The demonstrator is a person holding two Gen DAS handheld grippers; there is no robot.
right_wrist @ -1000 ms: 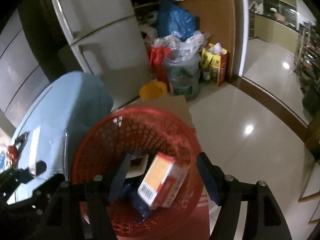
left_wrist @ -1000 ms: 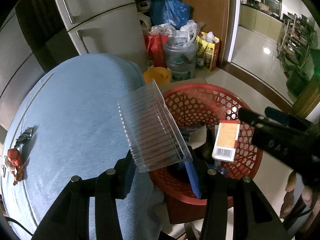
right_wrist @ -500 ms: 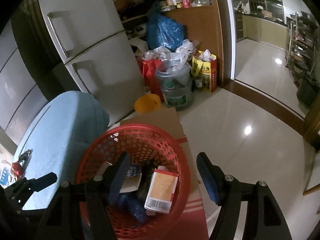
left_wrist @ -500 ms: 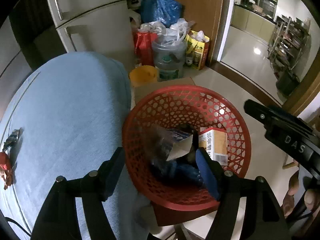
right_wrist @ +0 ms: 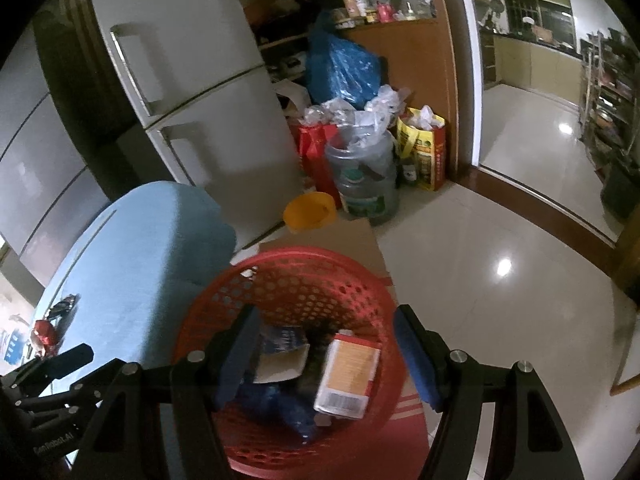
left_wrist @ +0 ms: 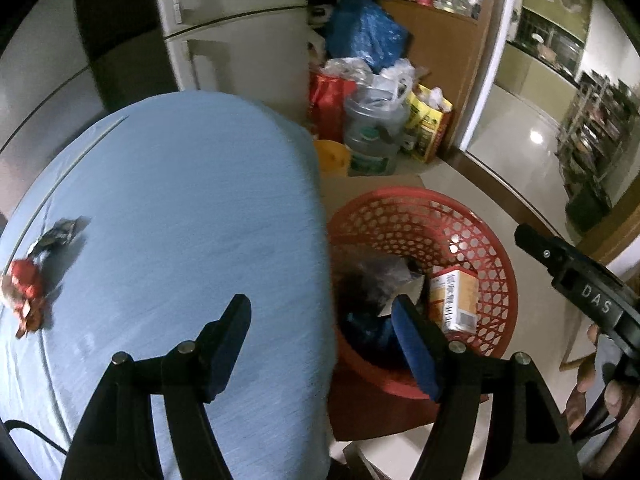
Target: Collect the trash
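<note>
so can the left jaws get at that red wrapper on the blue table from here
Probably yes. The left gripper is open and empty, and the blue table between it and the red wrapper looks bare.

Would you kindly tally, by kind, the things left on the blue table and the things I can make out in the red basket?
Table: red wrapper 1, dark clip 1.
Basket: orange carton 1, torn white box 1, blue bag 1.
Total: 5.
</note>
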